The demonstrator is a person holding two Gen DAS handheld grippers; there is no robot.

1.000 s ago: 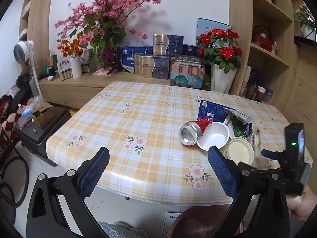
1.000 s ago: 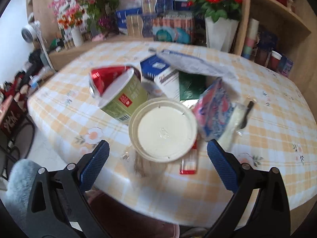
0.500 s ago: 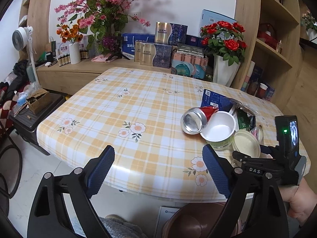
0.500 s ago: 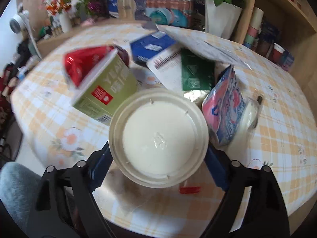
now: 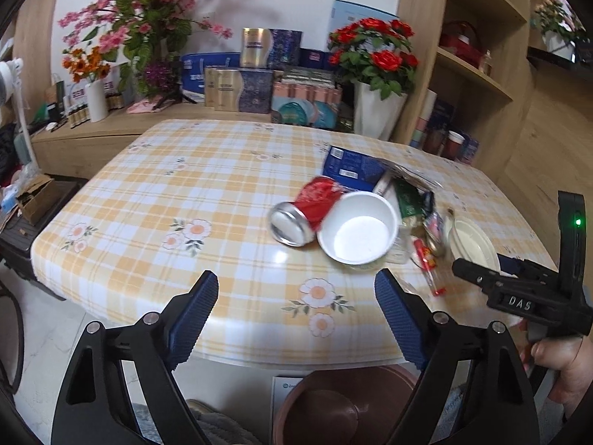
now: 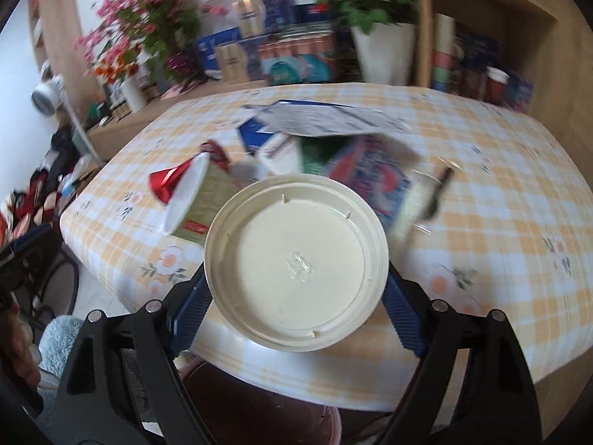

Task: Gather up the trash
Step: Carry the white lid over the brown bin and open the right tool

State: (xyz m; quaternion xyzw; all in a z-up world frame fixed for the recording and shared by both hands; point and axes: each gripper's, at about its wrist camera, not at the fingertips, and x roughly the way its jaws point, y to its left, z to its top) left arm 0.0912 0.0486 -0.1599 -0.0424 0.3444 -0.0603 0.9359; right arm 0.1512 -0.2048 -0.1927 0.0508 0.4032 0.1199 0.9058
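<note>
My right gripper (image 6: 294, 309) is shut on a round cream plastic lid (image 6: 296, 261), held at its two sides and lifted off the table; it also shows in the left wrist view (image 5: 472, 246). My left gripper (image 5: 296, 317) is open and empty, in front of the table's near edge. A red can (image 5: 305, 211) lies on its side beside a tipped white cup (image 5: 357, 231). Blue and green wrappers (image 5: 352, 168), a pink packet (image 6: 374, 178) and a small red wrapper (image 5: 426, 265) lie behind and beside them.
The table has a yellow checked cloth (image 5: 185, 193). A brown bin (image 5: 344, 404) stands on the floor under the near edge. A sideboard with flowers and boxes (image 5: 237, 89) is behind, and wooden shelves (image 5: 474, 74) at the right.
My right gripper closed on the cream lid and lifted it up and back from the pile. My left gripper moved a little closer to the table and stayed open.
</note>
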